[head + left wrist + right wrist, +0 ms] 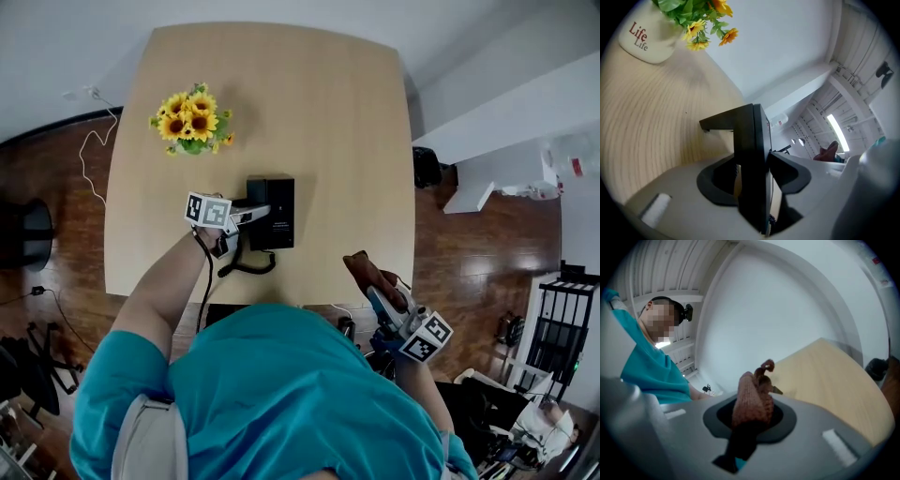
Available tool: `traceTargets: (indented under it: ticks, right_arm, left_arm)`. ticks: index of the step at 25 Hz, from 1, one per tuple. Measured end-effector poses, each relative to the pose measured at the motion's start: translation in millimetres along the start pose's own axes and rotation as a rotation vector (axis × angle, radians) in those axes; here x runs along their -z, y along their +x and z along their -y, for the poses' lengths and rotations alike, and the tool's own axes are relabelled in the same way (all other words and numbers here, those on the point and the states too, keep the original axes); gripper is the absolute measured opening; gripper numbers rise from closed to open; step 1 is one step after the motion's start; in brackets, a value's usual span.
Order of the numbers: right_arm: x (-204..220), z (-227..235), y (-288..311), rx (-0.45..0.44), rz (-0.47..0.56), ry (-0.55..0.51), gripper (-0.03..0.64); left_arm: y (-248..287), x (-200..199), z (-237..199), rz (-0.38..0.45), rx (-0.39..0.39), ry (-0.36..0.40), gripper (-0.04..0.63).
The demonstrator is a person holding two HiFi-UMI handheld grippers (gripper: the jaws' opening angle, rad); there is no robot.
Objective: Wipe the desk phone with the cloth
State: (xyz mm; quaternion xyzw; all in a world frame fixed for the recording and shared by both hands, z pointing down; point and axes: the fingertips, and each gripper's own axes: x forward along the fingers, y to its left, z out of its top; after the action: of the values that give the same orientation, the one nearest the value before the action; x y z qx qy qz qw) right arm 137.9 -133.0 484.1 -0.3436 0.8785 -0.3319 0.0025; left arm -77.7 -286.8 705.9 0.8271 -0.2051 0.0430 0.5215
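Note:
A black desk phone (278, 223) sits near the front of the wooden table (319, 122), its coiled cord (246, 267) trailing toward the front edge. My left gripper (255, 215) reaches in from the phone's left side. In the left gripper view the black handset (752, 150) stands between the jaws of my left gripper (753, 160), which are shut on it. A brown cloth (368, 272) is bunched in my right gripper (378, 292), just off the table's front right edge and apart from the phone. In the right gripper view the cloth (752, 399) fills the jaws of my right gripper (752, 414).
A white pot of sunflowers (192, 120) stands at the table's back left, also seen as the pot (649, 40) in the left gripper view. A white cable (89, 159) and a dark chair (23, 234) are on the floor to the left. White furniture (487, 141) stands to the right.

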Motion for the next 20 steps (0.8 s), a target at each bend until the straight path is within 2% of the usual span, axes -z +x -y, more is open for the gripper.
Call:
traceTargets:
  ticks: [6, 10, 15, 17, 20]
  right_arm:
    - [3.1, -1.1, 3.4, -0.012, -0.013, -0.002, 0.058]
    - [3.7, -1.6, 1.0, -0.002, -0.014, -0.007, 0.058]
    - [-4.6, -4.9, 4.2, -0.006, 0.0, -0.045, 0.058]
    - [-18.2, -8.0, 11.9, -0.019, -0.004, -0.115, 0.058]
    - [-48.5, -22.3, 28.9, -0.072, -0.022, -0.277, 0.058]
  left_arm:
    - [-1.4, 2.1, 0.5, 0.009, 0.032, -0.011, 0.209]
    - [-5.1, 1.3, 8.9, 0.019, 0.074, 0.023, 0.195]
    - [-9.3, 2.3, 49.0, -0.029, 0.115, 0.193, 0.181]
    - [-14.6, 2.5, 76.4, -0.041, 0.145, 0.275, 0.179]
    - [-28.4, 4.1, 126.7, -0.054, 0.195, 0.433, 0.179]
